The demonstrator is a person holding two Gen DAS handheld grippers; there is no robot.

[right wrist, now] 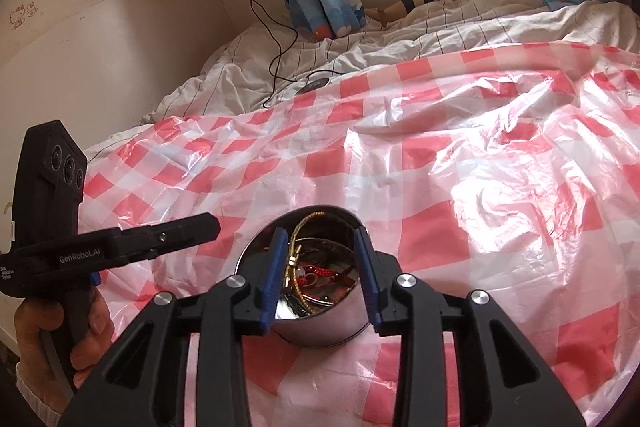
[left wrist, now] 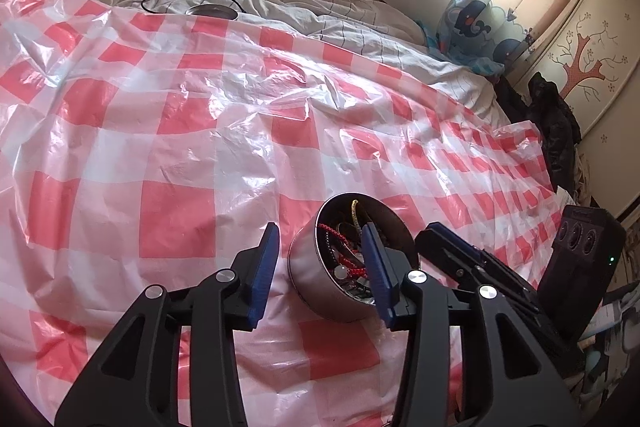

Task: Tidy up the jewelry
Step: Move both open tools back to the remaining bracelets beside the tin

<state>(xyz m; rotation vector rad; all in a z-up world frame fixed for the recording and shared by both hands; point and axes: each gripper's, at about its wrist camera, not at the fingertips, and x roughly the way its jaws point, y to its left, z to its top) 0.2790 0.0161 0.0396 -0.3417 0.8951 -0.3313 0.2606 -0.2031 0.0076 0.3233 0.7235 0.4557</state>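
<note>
Spread blue-padded right tongs [right wrist: 320,277] and left tongs [left wrist: 320,271], both pinching nothing, flank the round metal tin [right wrist: 304,279] of tangled jewelry [right wrist: 308,273] on the near checked plastic sheet [right wrist: 480,167] over the bed; sorting seems barely begun, so next single out one piece.

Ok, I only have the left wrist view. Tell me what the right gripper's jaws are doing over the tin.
Observer: The right gripper is open; its blue fingers hang over the round metal tin, holding nothing.
Operator: Report what is deep in the tin.
Observer: A gold chain curves along the far inner wall, with red beaded pieces in the middle.
Operator: Say who holds my gripper.
Observer: A bare hand grips the left gripper's handle, a pale sleeve at the wrist.
</note>
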